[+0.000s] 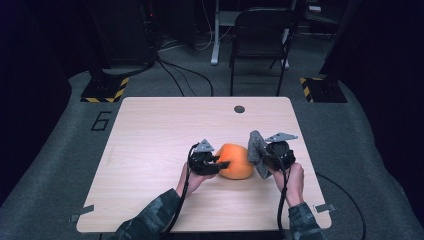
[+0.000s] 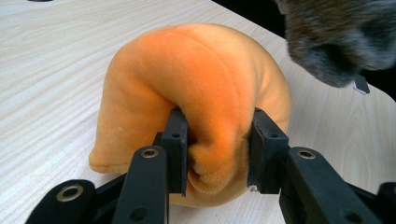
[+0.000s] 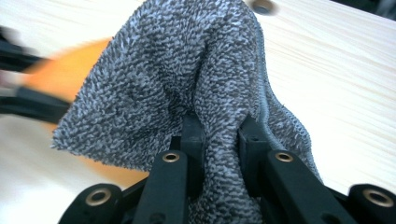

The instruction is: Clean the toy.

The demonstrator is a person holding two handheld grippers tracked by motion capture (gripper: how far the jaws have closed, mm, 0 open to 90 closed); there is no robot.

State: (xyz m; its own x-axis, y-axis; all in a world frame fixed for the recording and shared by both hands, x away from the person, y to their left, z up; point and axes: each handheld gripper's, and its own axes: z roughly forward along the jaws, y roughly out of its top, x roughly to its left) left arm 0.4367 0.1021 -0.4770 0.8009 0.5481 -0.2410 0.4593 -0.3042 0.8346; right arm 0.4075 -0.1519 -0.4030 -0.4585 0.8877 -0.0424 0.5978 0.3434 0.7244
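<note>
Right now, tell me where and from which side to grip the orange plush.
Grip the orange plush on a pinched fold at its end, coming in level from its left as the high view shows it. It is soft and rounded, too wide to span, and the left gripper already clamps such a fold there.

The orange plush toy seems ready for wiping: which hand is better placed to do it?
Probably the right. The right gripper is shut on the grey cloth beside the orange plush toy, while the left gripper is clamped on the toy, holding it.
</note>
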